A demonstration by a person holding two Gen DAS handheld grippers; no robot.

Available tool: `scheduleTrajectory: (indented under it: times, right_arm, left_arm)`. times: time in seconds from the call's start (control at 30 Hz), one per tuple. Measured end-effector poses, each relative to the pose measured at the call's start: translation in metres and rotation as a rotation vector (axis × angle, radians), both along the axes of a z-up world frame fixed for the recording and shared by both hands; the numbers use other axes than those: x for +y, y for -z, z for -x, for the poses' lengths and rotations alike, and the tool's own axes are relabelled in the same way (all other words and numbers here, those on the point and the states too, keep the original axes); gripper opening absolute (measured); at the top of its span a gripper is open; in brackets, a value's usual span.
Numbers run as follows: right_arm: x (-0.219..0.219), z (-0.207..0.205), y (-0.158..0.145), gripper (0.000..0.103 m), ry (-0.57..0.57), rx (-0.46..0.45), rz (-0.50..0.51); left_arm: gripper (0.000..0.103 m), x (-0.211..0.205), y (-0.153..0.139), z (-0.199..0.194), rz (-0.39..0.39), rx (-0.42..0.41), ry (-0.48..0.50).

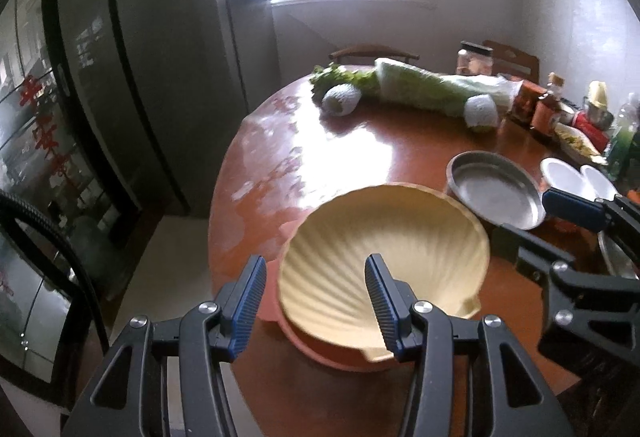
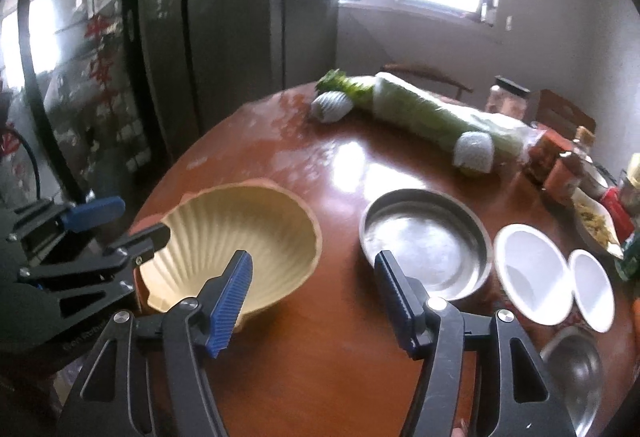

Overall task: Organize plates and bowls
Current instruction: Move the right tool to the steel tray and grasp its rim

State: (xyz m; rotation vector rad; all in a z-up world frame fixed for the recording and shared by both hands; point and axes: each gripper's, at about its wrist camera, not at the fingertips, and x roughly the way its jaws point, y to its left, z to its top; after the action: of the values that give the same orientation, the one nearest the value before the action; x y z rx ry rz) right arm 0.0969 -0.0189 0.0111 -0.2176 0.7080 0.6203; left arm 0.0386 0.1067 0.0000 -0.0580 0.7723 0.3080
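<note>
A cream shell-shaped bowl (image 1: 384, 257) (image 2: 240, 249) rests in a terracotta one (image 1: 316, 351) on the round wooden table (image 1: 400, 153). My left gripper (image 1: 316, 301) is open, jaws astride the shell bowl's near-left rim; it shows in the right wrist view (image 2: 124, 221). My right gripper (image 2: 314, 289) is open and empty above the table, between the shell bowl and a steel dish (image 2: 426, 241) (image 1: 496, 189). Two white plates (image 2: 532, 273) (image 2: 592, 289) lie to its right. A steel bowl (image 2: 576, 377) sits at the near right.
A wrapped cabbage (image 1: 432, 89), greens and two net-wrapped fruits (image 1: 340, 99) lie at the table's far side. Jars, bottles and a food dish (image 1: 560, 113) crowd the right edge. A dark fridge (image 1: 140, 77) stands left. Chairs (image 1: 372, 53) stand behind.
</note>
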Motion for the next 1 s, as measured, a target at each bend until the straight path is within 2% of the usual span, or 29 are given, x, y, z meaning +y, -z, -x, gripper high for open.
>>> scheduleTrajectory:
  times: [0.27,0.83,1.0]
  right_arm:
    - [-0.052,0.002,-0.023,0.066,0.114,-0.020,-0.081]
    - [-0.131,0.007,-0.037,0.066,0.260,-0.021,-0.197]
    - [-0.140,0.010,-0.039,0.067,0.273,-0.023,-0.210]
  left_arm:
    - [0.053,-0.035,-0.022,-0.005,-0.009,-0.034,0.082]
    - [0.053,-0.089,-0.062,-0.032,-0.029,-0.073,0.206]
    - [0.059,-0.098,-0.068,-0.039,-0.020,-0.076,0.238]
